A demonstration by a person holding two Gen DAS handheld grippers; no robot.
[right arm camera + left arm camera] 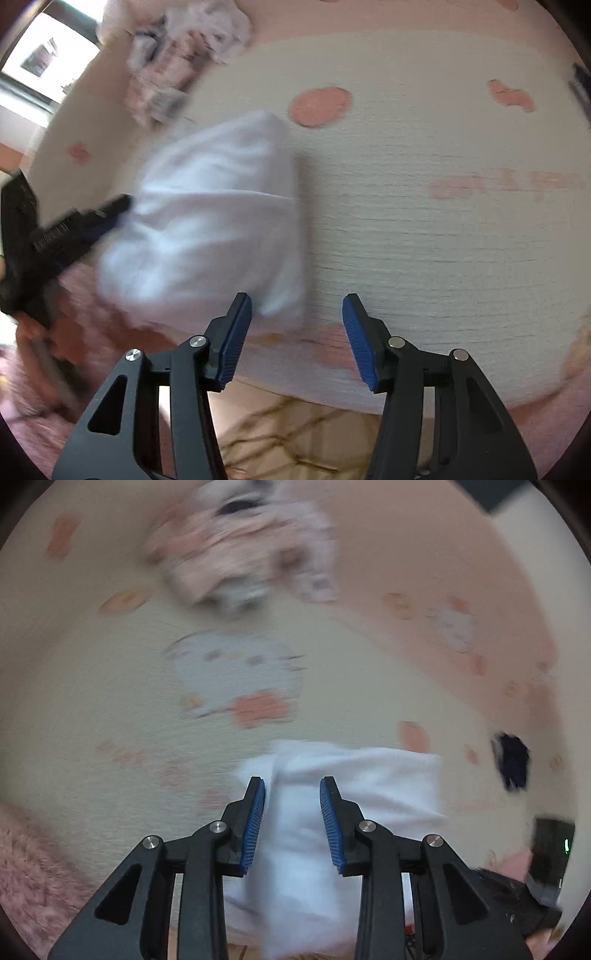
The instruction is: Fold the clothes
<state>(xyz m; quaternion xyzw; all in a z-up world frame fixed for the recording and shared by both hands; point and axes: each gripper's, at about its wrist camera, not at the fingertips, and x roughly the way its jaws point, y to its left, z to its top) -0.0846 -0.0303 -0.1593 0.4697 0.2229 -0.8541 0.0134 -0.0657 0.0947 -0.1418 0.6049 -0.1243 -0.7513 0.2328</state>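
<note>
Your left gripper (pixel 291 823) fingers spread, straddling folded white garment (pixel 343 801) near bedspread (pixel 424 229) edge; your right gripper (pixel 295 336) fingers spread over bare bedspread, nothing pinched; crumpled clothes pile (pixel 243 554) well apart.

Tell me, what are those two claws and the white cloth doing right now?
Left gripper open, astride the folded white garment. Right gripper open, empty, beside it. Unfolded clothes pile waits farther back on the bedsheet.
</note>
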